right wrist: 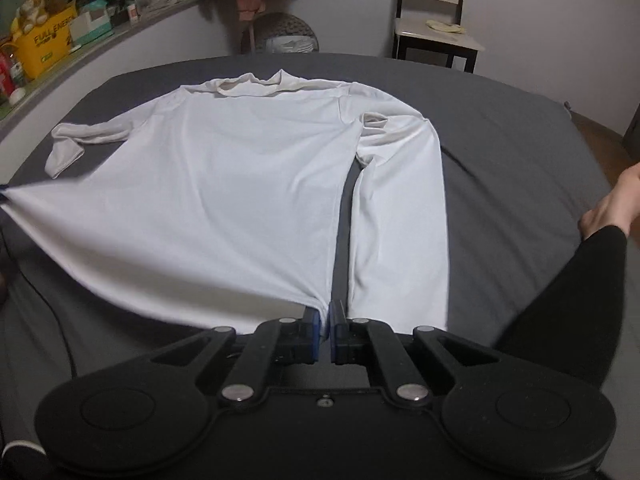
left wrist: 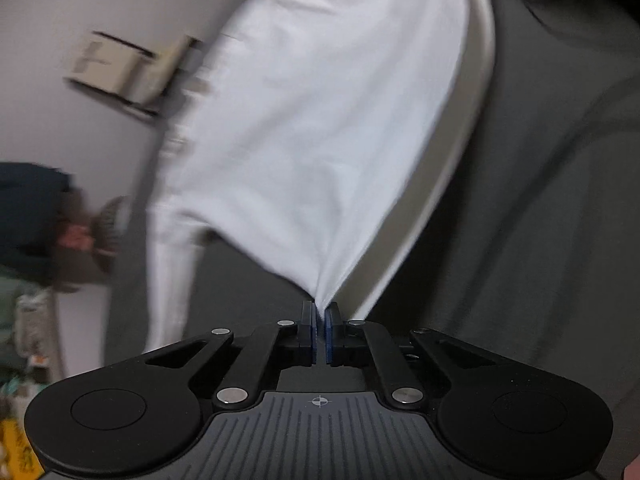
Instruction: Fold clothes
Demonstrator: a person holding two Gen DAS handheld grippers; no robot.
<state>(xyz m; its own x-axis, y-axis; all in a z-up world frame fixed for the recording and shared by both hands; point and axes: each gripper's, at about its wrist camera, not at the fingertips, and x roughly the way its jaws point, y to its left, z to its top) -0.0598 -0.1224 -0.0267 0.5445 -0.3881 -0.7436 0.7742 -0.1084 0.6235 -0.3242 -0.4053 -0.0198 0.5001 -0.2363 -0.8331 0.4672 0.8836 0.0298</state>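
I have a white long-sleeved shirt (right wrist: 240, 184) spread front-up on the dark grey bed sheet (right wrist: 520, 128), collar at the far end, its hem toward me. The sleeve on the right side of my right wrist view runs straight down beside the body, with a strip of sheet showing between them; the other sleeve bends outward and lies crumpled near the bed's left edge. My right gripper (right wrist: 325, 332) has its jaws drawn together on the hem corner beside that straight sleeve, the cloth pinched between the blue pads. My left gripper (left wrist: 319, 330) is likewise clamped on the opposite hem corner, and the fabric fans away from it in taut folds (that view is blurred, so I can read little else there). Between the two grips the hem is lifted off the sheet and stretched. Beyond the bed I see a chair (right wrist: 436, 36) against the wall, a yellow box (right wrist: 44, 46) on a cluttered ledge, and a bare foot (right wrist: 612, 204) with a black trouser leg at the right edge
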